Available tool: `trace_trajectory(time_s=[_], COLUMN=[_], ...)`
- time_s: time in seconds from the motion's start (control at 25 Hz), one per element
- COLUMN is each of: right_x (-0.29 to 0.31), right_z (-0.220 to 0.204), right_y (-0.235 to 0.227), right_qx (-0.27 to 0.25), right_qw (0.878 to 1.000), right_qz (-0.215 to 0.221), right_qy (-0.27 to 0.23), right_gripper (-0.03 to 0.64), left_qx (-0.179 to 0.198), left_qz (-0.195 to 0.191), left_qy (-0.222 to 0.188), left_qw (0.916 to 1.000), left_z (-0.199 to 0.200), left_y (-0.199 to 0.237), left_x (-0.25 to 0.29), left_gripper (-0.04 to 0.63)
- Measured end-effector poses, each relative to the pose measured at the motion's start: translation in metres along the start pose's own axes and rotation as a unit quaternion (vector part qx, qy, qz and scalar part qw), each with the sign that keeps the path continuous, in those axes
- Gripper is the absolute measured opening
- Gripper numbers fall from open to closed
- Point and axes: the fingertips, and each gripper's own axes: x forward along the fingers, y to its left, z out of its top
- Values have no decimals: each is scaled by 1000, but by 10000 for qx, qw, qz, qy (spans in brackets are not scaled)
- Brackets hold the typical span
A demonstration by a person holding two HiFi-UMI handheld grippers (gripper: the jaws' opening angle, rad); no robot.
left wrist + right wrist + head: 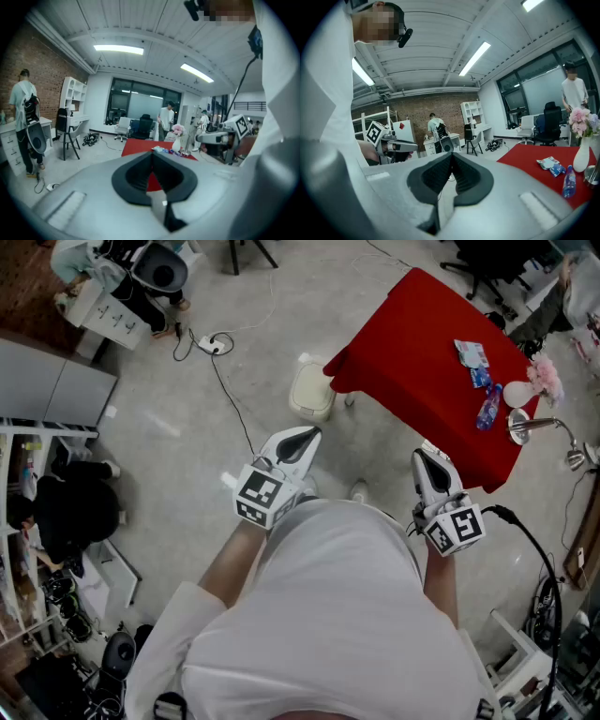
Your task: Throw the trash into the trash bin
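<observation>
A red-clothed table [412, 352] stands ahead to the right. On it lie crumpled wrappers [472, 354] and a blue plastic bottle [488, 407]; the bottle [567, 182] and a wrapper [547, 164] also show in the right gripper view. A cream trash bin [312, 390] sits on the floor at the table's left corner. My left gripper [307, 433] is shut and empty, held in the air short of the bin. My right gripper [424, 456] is shut and empty too, near the table's front edge. Both stand nearly level, with pads meeting at the left gripper [152, 153] and the right gripper [451, 154].
A white vase of pink flowers [530, 385] and a metal stand [530, 426] share the table. A black cable [230, 395] runs across the grey floor. A person in black [66, 507] sits by shelves at left. Office chairs and desks stand farther off.
</observation>
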Motion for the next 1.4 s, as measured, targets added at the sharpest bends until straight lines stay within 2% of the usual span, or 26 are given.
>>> trace_trajectory(time_s=[0.48,0.96,1.12,1.28,1.4], right_x=[4,20,28,37,46], right_z=[1,-6,-10,-16,-19], right_y=[3,25,41,52,58], right_qx=[24,184,270,335,332], right_qw=[10000,9998,9995,9990,9987], right_qz=[-53,-100,-150,-274,-373], right_qy=[16,44,-37,-101,-83], right_gripper=[2,2,2,2,2], left_qx=[-12,-27,69,342,352], left_qz=[-79,-235,-273,-357,-484], left_qy=[78,215,302,400,481], left_qw=[9999,9995,9991,9980,9970], left_z=[-1,-16,-25,-35,-38], left_y=[4,24,38,52,62], left_x=[1,-15,-29,-41,-46], left_gripper=[3,3,3,4,4])
